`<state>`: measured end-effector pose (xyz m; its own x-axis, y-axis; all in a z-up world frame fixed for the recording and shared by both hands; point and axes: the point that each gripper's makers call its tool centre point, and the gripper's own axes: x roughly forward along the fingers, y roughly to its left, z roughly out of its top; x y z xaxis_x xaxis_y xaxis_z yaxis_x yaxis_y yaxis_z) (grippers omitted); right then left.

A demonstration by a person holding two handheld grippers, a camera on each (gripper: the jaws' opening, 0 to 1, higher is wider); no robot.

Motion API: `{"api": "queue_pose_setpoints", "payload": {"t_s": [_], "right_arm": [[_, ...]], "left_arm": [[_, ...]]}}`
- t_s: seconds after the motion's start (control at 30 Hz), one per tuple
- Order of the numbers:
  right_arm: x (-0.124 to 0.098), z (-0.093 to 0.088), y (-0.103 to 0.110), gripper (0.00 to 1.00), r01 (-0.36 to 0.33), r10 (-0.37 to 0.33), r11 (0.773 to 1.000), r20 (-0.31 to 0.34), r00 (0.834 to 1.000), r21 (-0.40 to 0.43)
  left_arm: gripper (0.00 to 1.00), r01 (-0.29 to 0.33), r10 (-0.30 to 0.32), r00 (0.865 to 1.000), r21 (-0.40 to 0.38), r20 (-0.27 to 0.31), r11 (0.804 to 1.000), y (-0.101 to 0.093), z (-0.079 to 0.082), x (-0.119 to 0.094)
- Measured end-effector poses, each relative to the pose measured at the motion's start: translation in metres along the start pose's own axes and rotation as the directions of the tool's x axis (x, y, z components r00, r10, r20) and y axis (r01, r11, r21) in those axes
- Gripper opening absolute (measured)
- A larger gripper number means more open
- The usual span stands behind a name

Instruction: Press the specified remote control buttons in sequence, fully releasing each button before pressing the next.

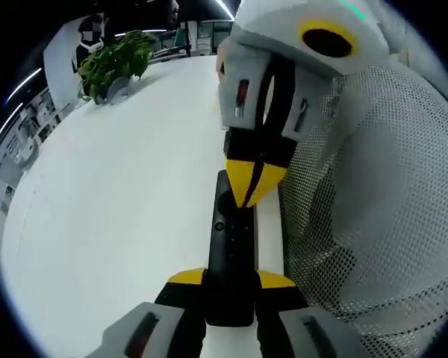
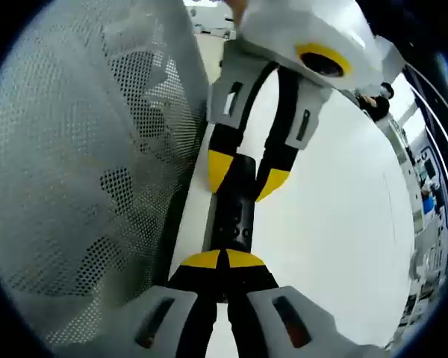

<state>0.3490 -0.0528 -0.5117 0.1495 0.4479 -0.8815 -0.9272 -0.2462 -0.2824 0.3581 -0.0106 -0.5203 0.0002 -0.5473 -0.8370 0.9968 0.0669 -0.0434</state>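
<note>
Notably, your left claw clamps the near end of the slim black rectangular remote control, its yellow-tipped jaws standing on either side of the body, so that the button face stays steady and turned towards the pressing tool. Your right claw has its yellow tips drawn together into a single narrow point; in the left gripper view that point rests on the remote's upper keypad, apparently on a button, though which key you cannot tell. A closed tip of this kind serves as a finger: it concentrates force on one key and avoids its neighbours. The right gripper view shows the same arrangement from the opposite end, the remote running between the two tools. The remote lies just above or on the plain white surface, beside a white perforated mesh panel that may be a chair back. At the surface's far edge stands a green leafy potted plant; beyond it, an office with ceiling strip lights.
</note>
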Motion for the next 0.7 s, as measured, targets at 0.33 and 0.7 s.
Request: {"api": "queue_pose_setpoints", "payload": {"t_s": [0.33, 0.7], "right_arm": [[0.0047, 0.0065, 0.0, 0.0, 0.025, -0.038, 0.981, -0.06, 0.997, -0.194], [0.0064, 0.0039, -0.0046, 0.0, -0.11, 0.131, 0.978, -0.111, 0.985, 0.18]], "left_arm": [[0.24, 0.001, -0.001, 1.0, 0.001, 0.001, 1.0, 0.0, 0.0001, 0.0], [0.24, 0.0, 0.0, 1.0, 0.003, -0.001, 1.0, 0.0003, 0.0001, 0.0001]]}}
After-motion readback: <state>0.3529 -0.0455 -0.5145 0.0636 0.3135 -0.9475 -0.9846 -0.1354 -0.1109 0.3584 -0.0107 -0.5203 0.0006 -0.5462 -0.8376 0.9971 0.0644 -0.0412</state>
